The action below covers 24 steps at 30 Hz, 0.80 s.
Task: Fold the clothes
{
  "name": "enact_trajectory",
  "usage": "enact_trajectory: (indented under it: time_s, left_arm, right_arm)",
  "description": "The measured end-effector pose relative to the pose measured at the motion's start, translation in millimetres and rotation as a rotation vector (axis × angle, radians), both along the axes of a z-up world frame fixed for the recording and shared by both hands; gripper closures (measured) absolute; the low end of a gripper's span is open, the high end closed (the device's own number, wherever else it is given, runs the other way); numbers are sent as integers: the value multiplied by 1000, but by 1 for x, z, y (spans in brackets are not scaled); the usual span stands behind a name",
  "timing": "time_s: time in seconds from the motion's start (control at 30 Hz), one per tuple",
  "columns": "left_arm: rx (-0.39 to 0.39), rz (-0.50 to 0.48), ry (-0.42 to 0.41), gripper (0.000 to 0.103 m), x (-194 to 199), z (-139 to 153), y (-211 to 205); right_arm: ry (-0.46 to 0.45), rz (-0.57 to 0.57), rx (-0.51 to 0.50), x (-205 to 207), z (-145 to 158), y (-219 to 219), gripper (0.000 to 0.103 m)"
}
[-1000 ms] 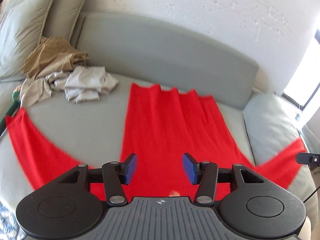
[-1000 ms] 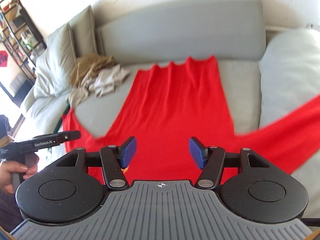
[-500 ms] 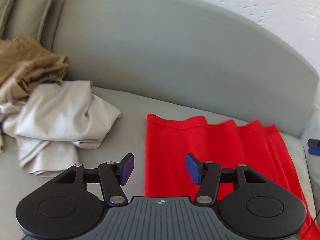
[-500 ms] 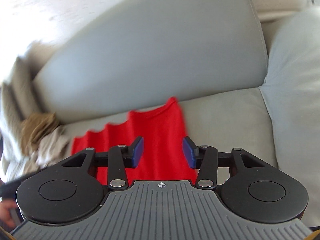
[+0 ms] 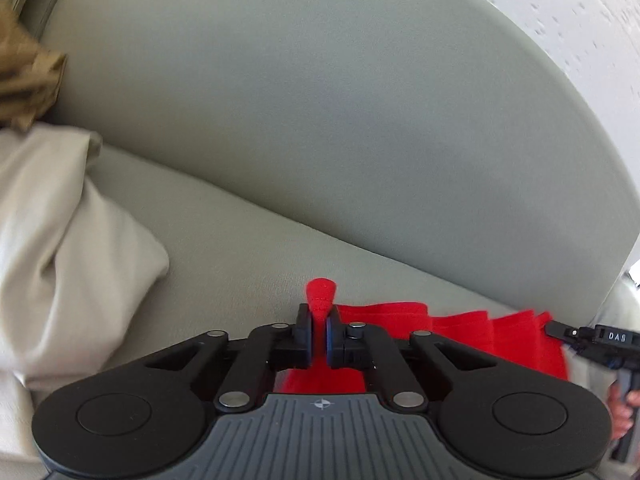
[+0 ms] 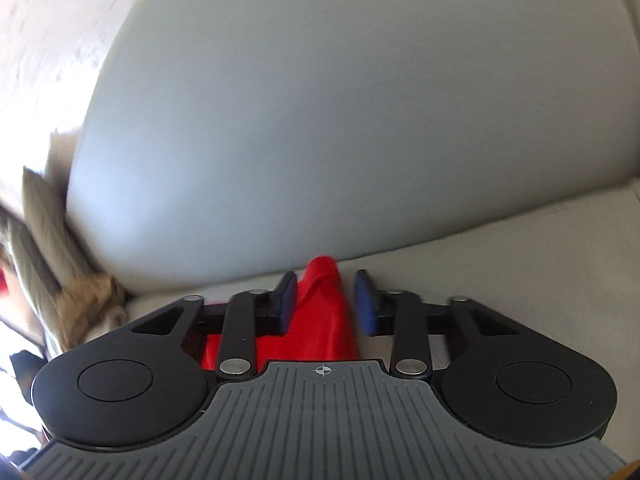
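Left gripper [image 5: 318,337] pinches the red cloth's [image 5: 448,344] corner; right gripper [image 6: 326,300] gapes around a ridge.

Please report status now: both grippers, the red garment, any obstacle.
Left gripper shut on red garment corner. Right gripper open, straddling other corner. No obstacle seen.

Each black tool [image 5: 318,340] has blue pads [image 6: 365,304], silver screws (grey ribbed base)

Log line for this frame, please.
stage: grasping far hem | left gripper: shut on red cloth | right gripper: open, straddling cloth corner | surface: sofa
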<state>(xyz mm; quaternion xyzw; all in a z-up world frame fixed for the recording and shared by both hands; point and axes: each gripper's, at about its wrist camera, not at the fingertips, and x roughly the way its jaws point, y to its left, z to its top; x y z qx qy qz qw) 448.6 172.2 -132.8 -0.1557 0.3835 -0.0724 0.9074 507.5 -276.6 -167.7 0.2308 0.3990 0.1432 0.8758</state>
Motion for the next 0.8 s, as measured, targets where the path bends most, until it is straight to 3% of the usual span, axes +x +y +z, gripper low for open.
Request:
enact_trajectory:
  time_s: [0.07, 0.23, 0.33, 0.43, 0.53, 0.57, 0.63, 0.7, 0.8]
  left_arm:
    - [63, 6, -31, 100, -3, 4, -5]
    - [199, 65, -56, 99, -8, 0, -12]
    - [281, 101, -72, 95, -10, -3, -17]
    - [312, 150, -49, 82, -16, 2, -18]
    - [362, 220, -26, 63, -31, 25, -16]
    - [364, 233, -30, 64, -39, 32, -17]
    - [294, 202, -45, 63, -68, 53, -12]
    - [214, 159, -61, 63, -105, 79, -6]
    - [104, 39, 14, 63, -154, 103, -5]
  right_arm:
    - [-58, 19, -127, -5, 9, 15, 101]
    - [-228, -162, -276, -28, 32, 16, 101]
    - [-165, -182, -366, -21, 16, 23, 102]
    - [-80, -195, -406, -12, 1, 30, 100]
    - [-33, -231, -355, -17, 18, 28, 77]
    - [-34, -240, -328, -24, 28, 24, 73]
    - [-64, -247, -271, -51, 57, 15, 67]
    - [-92, -245, -226, -88, 87, 5, 52]
    - [-123, -185, -204, -147, 126, -7, 52]
